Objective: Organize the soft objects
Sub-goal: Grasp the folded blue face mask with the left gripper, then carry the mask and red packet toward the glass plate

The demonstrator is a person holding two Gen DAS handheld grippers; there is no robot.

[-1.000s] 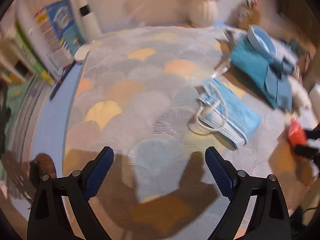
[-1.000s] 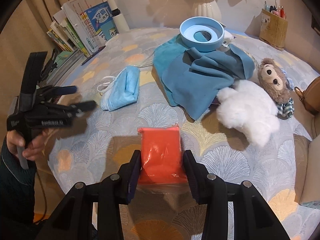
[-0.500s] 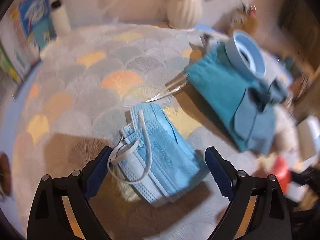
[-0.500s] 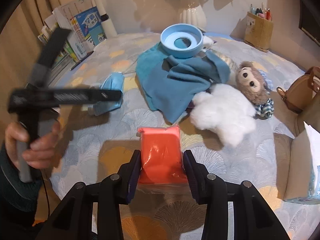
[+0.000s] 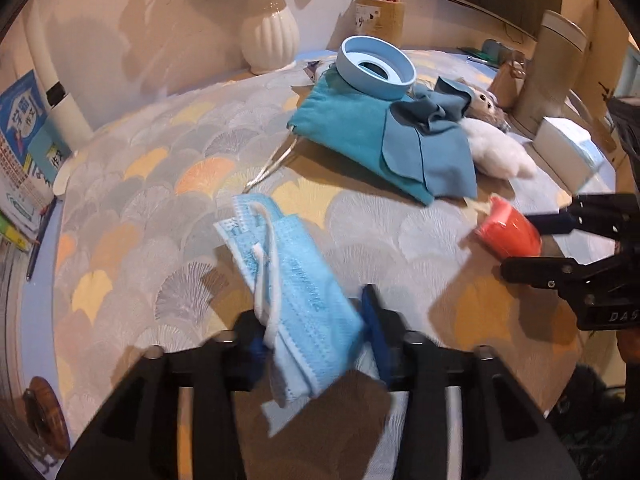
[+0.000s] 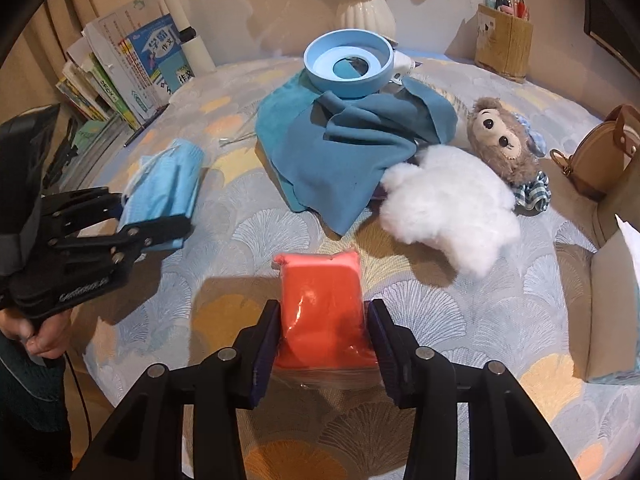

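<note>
Left gripper (image 5: 316, 340), jaws just closed in, pinches the near end of the blue face mask (image 5: 288, 276); its long axis runs away toward the table's far-left edge. Right gripper (image 6: 322, 338), jaws just easing apart, brackets the orange packet (image 6: 320, 304) at the near edge.

Folded blue face mask (image 5: 296, 280) and orange soft pack (image 6: 322, 312) on tablecloth.

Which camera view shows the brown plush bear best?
The right wrist view: the brown plush bear lies there unhidden, face plain, beside the white fluffy toy. In the left wrist view only its small face peeks out behind the teal cloth.
</note>
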